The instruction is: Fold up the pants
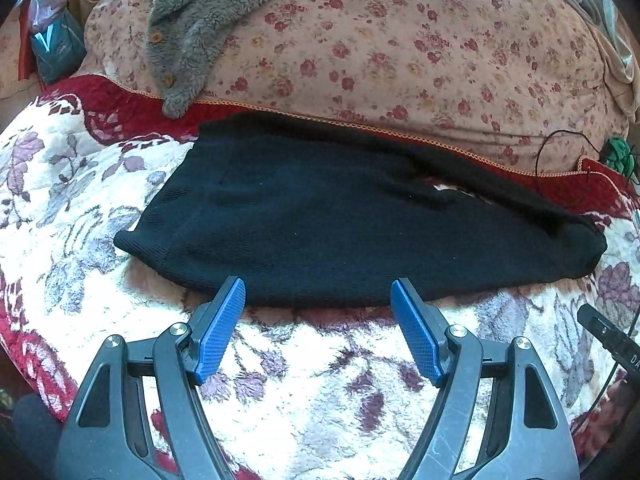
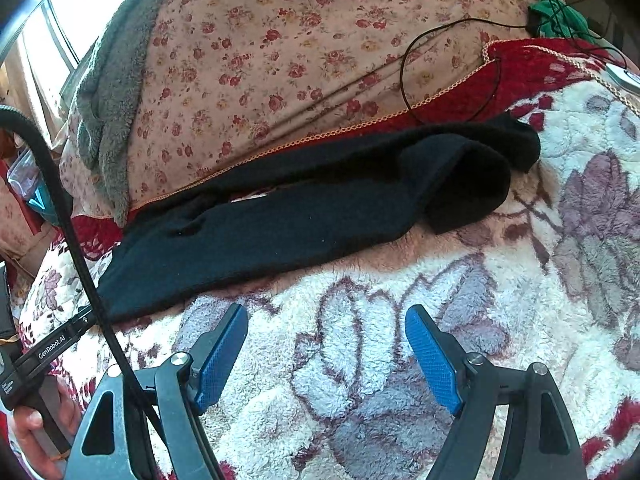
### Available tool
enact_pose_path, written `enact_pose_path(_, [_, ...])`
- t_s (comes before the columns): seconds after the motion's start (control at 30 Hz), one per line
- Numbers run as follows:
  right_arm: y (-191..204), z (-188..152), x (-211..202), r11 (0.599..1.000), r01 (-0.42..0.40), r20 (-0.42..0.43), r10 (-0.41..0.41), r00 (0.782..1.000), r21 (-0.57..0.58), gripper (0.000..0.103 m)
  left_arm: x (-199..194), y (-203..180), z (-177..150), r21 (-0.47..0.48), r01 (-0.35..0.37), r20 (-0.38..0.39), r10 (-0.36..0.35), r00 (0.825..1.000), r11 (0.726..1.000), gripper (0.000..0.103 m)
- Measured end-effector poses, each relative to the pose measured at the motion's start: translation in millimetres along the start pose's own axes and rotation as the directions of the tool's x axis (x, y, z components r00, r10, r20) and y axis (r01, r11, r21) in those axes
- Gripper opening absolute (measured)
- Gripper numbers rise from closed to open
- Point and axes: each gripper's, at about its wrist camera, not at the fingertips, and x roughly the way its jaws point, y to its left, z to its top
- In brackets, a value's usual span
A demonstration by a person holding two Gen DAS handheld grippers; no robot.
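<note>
The black pants (image 1: 340, 220) lie spread flat on a fluffy white and red floral blanket (image 1: 312, 380), waistband to the left, legs running right. My left gripper (image 1: 318, 290) is open and empty, its blue fingertips at the near edge of the pants. In the right wrist view the pants (image 2: 300, 220) stretch from lower left to the leg ends at upper right, which are rolled over. My right gripper (image 2: 326, 316) is open and empty above the blanket (image 2: 380, 340), a little short of the pants.
A pink floral quilt (image 1: 400, 48) rises behind the pants with a grey fleece garment (image 1: 192, 28) on it. A thin black cable (image 2: 440, 60) and green item (image 2: 560, 16) lie at the far right. The left tool (image 2: 40, 356) shows in the right view.
</note>
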Motion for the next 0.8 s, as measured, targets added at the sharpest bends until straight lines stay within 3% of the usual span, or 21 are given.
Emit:
enact_pose_path(0.5, [-8.9,3.0,0.9,1.000,0.022,0.007,-0.022,1.000,0.008,0.080,2.9,-9.2,-1.5,0.014,0.023,-0.017,-0.023,1.000,1.000,0.076])
enact_pose_path(0.63, [-14.5,4.7,3.6,0.999,0.023,0.000,-0.023,1.000,0.024,0.080,5.6,6.9,-3.1,-0.036,0.068,-0.048,-0.069,0.996,0.997,0.076])
enact_pose_path(0.8, [-18.8,3.3,7.1,0.999,0.016,0.006,-0.016,1.000,0.039,0.080,7.9,38.0,-7.3,-0.101,0.057,-0.058,-0.063,0.996,0.993,0.076])
